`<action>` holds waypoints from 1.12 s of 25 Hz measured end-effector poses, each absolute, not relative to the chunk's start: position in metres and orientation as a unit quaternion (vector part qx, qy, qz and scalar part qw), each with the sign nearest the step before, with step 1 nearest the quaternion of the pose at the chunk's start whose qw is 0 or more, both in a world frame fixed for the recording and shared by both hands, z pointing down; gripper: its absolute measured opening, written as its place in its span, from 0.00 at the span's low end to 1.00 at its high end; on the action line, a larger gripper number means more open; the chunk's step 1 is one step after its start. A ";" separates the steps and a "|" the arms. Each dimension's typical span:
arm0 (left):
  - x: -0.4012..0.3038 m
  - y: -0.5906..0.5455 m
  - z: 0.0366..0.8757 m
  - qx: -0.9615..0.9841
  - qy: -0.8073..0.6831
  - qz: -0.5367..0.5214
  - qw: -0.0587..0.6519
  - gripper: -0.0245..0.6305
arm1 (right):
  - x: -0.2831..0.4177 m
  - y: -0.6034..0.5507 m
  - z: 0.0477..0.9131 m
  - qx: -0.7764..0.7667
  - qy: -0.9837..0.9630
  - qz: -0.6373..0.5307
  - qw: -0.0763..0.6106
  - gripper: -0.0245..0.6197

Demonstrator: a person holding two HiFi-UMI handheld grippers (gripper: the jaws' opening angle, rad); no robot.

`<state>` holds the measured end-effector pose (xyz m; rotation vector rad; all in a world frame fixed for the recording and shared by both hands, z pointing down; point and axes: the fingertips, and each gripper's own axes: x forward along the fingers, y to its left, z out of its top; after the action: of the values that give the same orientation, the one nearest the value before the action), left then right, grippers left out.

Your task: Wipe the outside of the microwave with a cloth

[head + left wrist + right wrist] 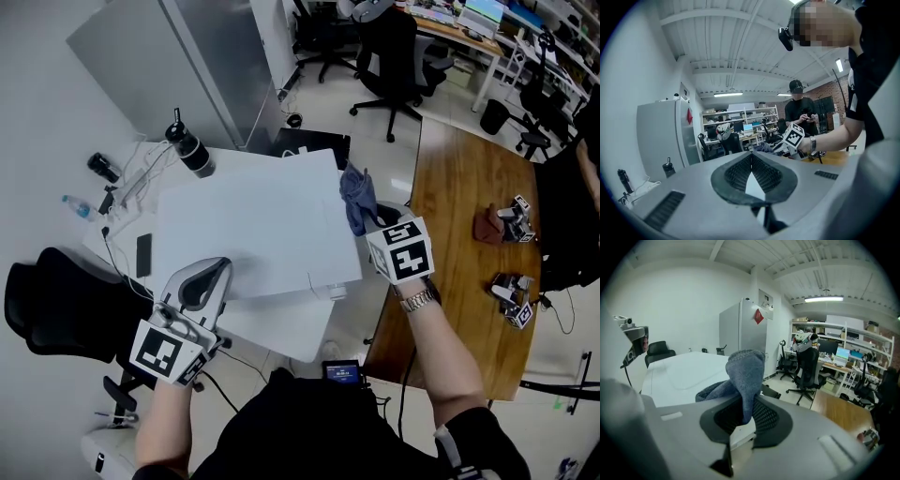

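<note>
The white microwave [253, 234] fills the middle of the head view, seen from above. My left gripper [214, 272] lies over its near left corner with its jaws shut and nothing between them [751, 163]. At the microwave's right edge my right gripper [373, 225] is shut on a blue-grey cloth [357, 197]. The cloth [746, 373] stands up in a bunch out of the jaws [743, 416], beside the microwave's white top [686, 373]. In the left gripper view the right gripper's marker cube [793, 136] shows beyond the microwave top.
A wooden table [459, 169] at the right bears two spare grippers [514, 220] [511, 298] and a brown cloth [486, 227]. Behind the microwave stand a black bottle [190, 150], cables and a phone [143, 255]. A black chair [56, 300] is at the left. A person [799, 110] stands across the room.
</note>
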<state>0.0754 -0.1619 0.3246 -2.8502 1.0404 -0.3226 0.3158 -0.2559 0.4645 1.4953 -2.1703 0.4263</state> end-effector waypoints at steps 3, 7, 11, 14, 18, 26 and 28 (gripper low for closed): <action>0.078 -0.162 0.327 -0.932 0.342 -0.108 0.047 0.04 | 0.316 -0.256 0.483 0.540 -0.792 0.165 0.233 0.11; 0.080 -0.162 0.332 -0.930 0.346 -0.117 0.044 0.04 | 0.317 -0.259 0.506 0.537 -0.795 0.174 0.224 0.11; 0.078 -0.161 0.337 -0.927 0.352 -0.125 0.040 0.04 | 0.317 -0.260 0.531 0.534 -0.794 0.186 0.223 0.11; 0.076 -0.162 0.341 -0.924 0.358 -0.129 0.037 0.04 | 0.317 -0.261 0.549 0.532 -0.791 0.196 0.230 0.11; 0.073 -0.162 0.345 -0.921 0.365 -0.132 0.034 0.04 | 0.318 -0.264 0.571 0.527 -0.788 0.207 0.242 0.11; 0.066 -0.160 0.347 -0.913 0.382 -0.144 0.028 0.04 | 0.318 -0.265 0.610 0.514 -0.779 0.238 0.269 0.11; 0.064 -0.161 0.346 -0.911 0.385 -0.145 0.029 0.04 | 0.318 -0.267 0.616 0.513 -0.777 0.242 0.274 0.11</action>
<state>0.0645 -0.1608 0.3465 -2.8103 1.1873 -0.4482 0.3183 -0.2668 0.6165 1.3795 -2.0891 0.6503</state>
